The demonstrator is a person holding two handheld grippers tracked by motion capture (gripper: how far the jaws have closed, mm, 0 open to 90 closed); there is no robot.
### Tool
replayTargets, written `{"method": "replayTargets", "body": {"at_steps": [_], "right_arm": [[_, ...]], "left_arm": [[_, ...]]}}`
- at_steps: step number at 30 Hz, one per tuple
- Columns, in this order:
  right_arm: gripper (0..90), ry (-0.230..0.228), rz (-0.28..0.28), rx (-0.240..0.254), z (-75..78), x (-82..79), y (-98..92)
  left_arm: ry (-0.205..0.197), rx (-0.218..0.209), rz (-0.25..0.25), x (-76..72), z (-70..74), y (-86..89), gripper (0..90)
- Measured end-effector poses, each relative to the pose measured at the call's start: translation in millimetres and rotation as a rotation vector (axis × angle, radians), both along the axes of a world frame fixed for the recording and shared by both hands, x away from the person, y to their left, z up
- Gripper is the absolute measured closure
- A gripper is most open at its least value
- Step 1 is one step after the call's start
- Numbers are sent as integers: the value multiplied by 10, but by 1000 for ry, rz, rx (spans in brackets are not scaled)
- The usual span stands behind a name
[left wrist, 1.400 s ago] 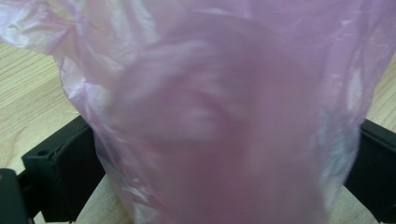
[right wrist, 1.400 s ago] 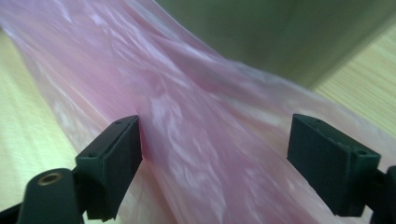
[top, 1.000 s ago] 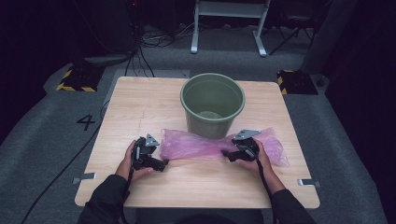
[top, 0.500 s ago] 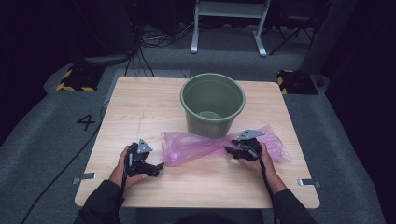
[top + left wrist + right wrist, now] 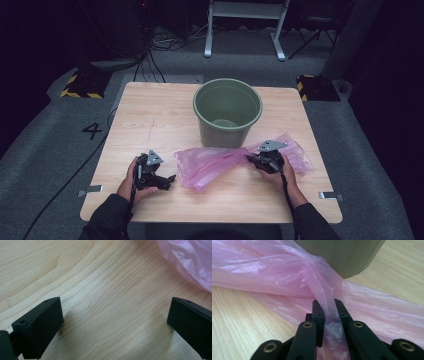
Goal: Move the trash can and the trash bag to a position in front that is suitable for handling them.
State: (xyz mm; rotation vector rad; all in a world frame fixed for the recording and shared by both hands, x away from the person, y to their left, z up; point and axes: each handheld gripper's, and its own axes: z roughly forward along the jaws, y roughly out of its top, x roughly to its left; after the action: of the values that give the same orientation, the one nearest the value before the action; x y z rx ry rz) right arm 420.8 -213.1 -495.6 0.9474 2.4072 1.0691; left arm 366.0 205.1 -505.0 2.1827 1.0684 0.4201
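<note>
Thin pink translucent plastic bag point(image 5: 220, 162) lies crumpled and stretched out across the pale wooden surface point(image 5: 150, 120), just in front of the round olive-green plastic bucket point(image 5: 227, 112) and touching its base on the near side.

Right claw point(image 5: 329, 308): jaws have just been closing and now pinch a gathered fold of the film between the pads. The bag runs off to both sides of this claw, with the bucket wall close ahead of the tips. In the high view the right claw point(image 5: 260, 161) sits at the bag's right-hand portion, with some film trailing past it toward the surface's right edge.

Left claw point(image 5: 113, 315): spread wide, nothing between the jaws, bare wood under them. The bag's nearest lobe lies ahead and to the right of its right jaw, near but apart. In the high view the left claw point(image 5: 162, 180) rests low on the surface, just left of the bag's end.

Handling, as judged: very light, limp, no stiffness at all; slick film that may slide out of a shallow pinch and could tear if yanked. Best taken by a bunched fold or at the rim of the opening, not by a single flat layer. The loose left end looks like the spot for the free claw.
</note>
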Motion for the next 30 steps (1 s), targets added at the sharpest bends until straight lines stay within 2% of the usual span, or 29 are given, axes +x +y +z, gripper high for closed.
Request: {"method": "replayTargets", "body": {"at_steps": [9,13,16,18,30], "right_arm": [[859,-49,-18,26,106,-117,-139],[863,-67,-39,53,130,-140,-242],[870,-97,-42,86,173,-167,-316],[870,-101,-40,88,182,-170,-324],[876,-195,-17,126,330,-259,-338]], "left_arm": [[-1,-2,1,5,-1,-6,3],[0,-1,-3,10,-1,-4,3],[1,-2,-17,26,-1,3,0],[1,-2,-19,28,-1,5,1],[-1,-3,-14,16,-1,12,4]]}}
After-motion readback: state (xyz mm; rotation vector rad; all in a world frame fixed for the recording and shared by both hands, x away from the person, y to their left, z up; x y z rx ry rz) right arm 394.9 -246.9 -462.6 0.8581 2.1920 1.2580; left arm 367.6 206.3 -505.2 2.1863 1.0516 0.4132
